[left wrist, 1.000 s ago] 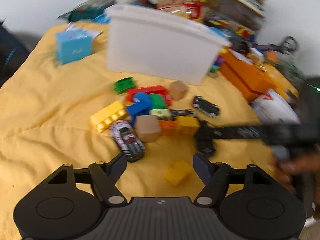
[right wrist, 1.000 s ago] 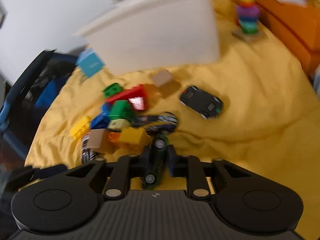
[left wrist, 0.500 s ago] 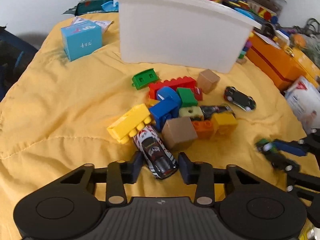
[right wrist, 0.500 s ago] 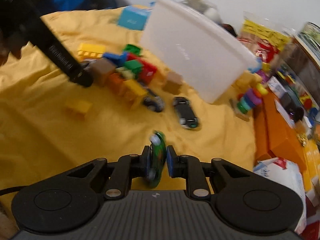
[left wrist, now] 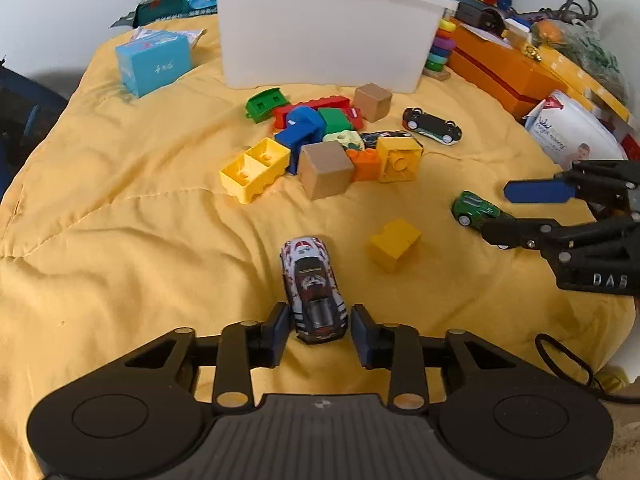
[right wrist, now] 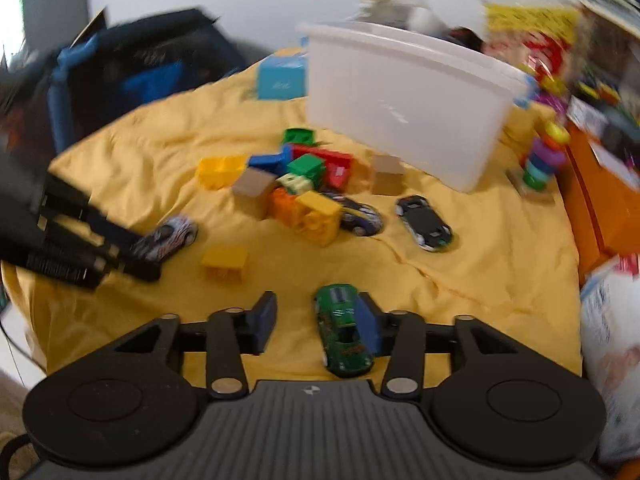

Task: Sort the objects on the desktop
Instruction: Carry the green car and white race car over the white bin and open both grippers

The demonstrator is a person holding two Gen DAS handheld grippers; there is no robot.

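Ahead of the left gripper (left wrist: 319, 334), whose spread fingers flank without touching it, the white racing car (left wrist: 312, 289) lies on the yellow cloth (left wrist: 120, 240). Released too, the right gripper (right wrist: 316, 322) has the green car (right wrist: 342, 328) against its right finger; motion blur hides whether they touch. Beyond, the block pile (left wrist: 332, 148) partly hides a dark car.

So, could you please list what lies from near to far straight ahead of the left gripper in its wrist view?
Left gripper → white-and-red toy car → brown cube → blue brick → white bin.
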